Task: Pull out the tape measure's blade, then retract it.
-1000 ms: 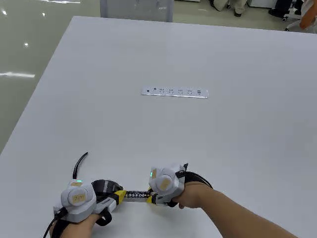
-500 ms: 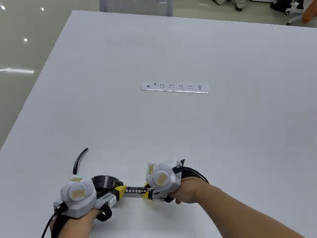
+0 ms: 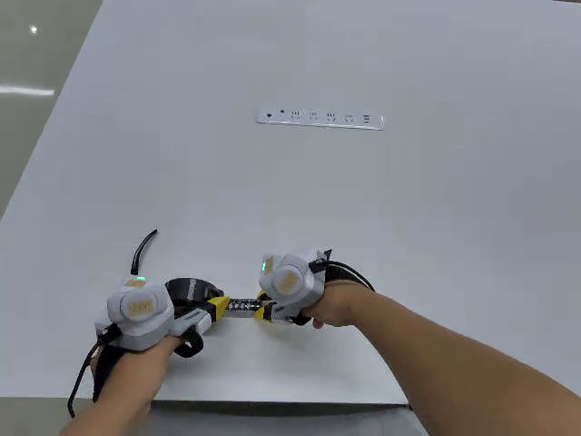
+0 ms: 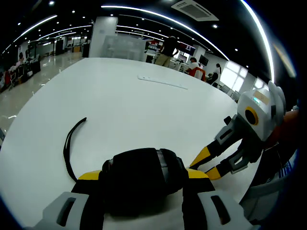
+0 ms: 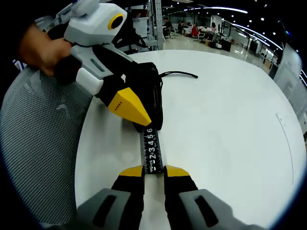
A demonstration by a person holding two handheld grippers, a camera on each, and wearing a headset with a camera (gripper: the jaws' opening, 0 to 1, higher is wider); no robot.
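A black tape measure case (image 3: 187, 291) lies near the table's front edge, and my left gripper (image 3: 211, 307) is shut on it. In the left gripper view the case (image 4: 144, 189) sits between the yellow-tipped jaws of my left gripper (image 4: 143, 173). A short length of numbered blade (image 5: 151, 146) runs out of the case (image 5: 149, 93) to my right gripper (image 5: 153, 170), which is shut on the blade's end. In the head view the blade (image 3: 241, 306) spans the small gap to my right gripper (image 3: 261, 311). The case's black wrist strap (image 3: 142, 250) trails left on the table.
A white power strip (image 3: 319, 118) lies flat in the middle of the white table (image 3: 436, 227). The table's front edge (image 3: 272, 401) runs just below both grippers. People and office furniture stand far off beyond the table.
The right gripper has come a little closer to the case, so less blade shows between the grippers. The head camera has tilted down, shifting the whole picture up.
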